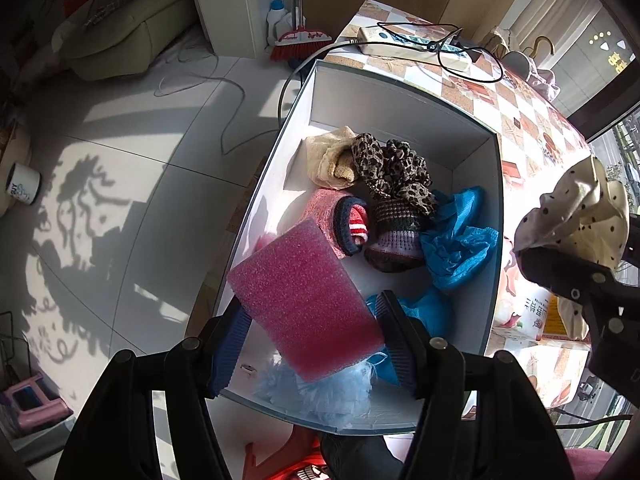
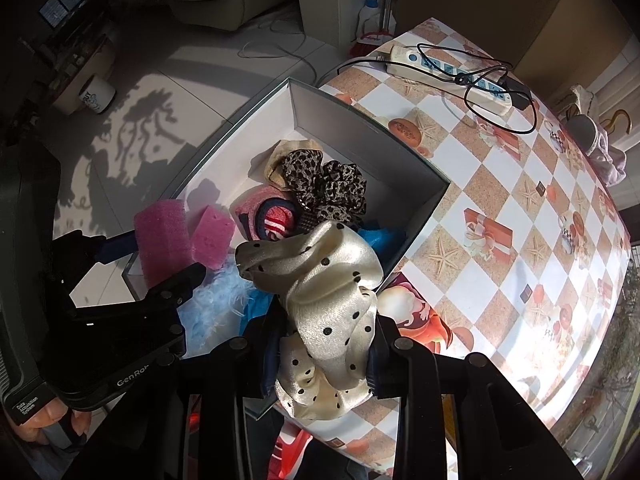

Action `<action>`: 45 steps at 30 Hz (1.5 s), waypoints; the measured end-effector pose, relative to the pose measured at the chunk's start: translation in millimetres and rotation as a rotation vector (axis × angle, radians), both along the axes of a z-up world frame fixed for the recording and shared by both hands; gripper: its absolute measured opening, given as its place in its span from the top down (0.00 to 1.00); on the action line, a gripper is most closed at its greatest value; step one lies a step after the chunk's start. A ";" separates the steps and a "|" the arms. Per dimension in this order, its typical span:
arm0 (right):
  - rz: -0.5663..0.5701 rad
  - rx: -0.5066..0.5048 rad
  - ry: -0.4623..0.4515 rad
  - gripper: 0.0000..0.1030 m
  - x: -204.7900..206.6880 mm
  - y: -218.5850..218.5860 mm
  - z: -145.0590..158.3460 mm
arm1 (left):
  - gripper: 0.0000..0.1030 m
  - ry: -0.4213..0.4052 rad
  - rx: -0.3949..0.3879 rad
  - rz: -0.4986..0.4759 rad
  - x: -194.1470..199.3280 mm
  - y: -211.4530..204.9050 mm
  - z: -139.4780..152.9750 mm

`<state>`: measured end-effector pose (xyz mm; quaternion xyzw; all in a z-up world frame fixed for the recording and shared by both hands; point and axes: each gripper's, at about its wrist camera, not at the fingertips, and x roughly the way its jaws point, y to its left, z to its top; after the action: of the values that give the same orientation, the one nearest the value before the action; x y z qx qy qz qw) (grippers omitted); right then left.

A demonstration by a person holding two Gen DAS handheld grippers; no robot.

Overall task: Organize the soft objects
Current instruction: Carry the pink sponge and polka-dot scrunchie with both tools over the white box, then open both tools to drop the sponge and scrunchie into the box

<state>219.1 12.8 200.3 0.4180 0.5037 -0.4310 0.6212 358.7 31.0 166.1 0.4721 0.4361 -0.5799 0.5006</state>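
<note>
My left gripper (image 1: 310, 320) is shut on a pink sponge (image 1: 304, 300) and holds it over the near left corner of an open grey box (image 1: 400, 104). The box holds a leopard scrunchie (image 1: 394, 170), a beige cloth (image 1: 328, 156), pink and dark knit socks (image 1: 348, 220), blue covers (image 1: 460, 240) and a light blue fluffy piece (image 1: 320, 392). My right gripper (image 2: 322, 354) is shut on a cream polka-dot scrunchie (image 2: 332, 292), held above the box's near right edge (image 2: 424, 216). The left gripper and sponge (image 2: 164, 240) also show in the right wrist view.
The box stands on a checkered tablecloth (image 2: 520, 200) at the table's left edge. A power strip with black cables (image 2: 452, 72) lies at the far end. Beyond the edge are tiled floor (image 1: 120, 160), a broom (image 1: 300, 40) and a mug (image 1: 22, 184).
</note>
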 end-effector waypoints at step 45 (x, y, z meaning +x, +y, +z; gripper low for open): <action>-0.098 0.081 -0.003 0.67 -13.2 -40.6 -38.9 | 0.34 -0.012 0.081 -0.031 -29.2 -38.8 -34.0</action>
<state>205.9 -27.8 161.4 0.4674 0.4988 -0.4395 0.5827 329.5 -7.8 132.1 0.5024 0.4489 -0.5664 0.4746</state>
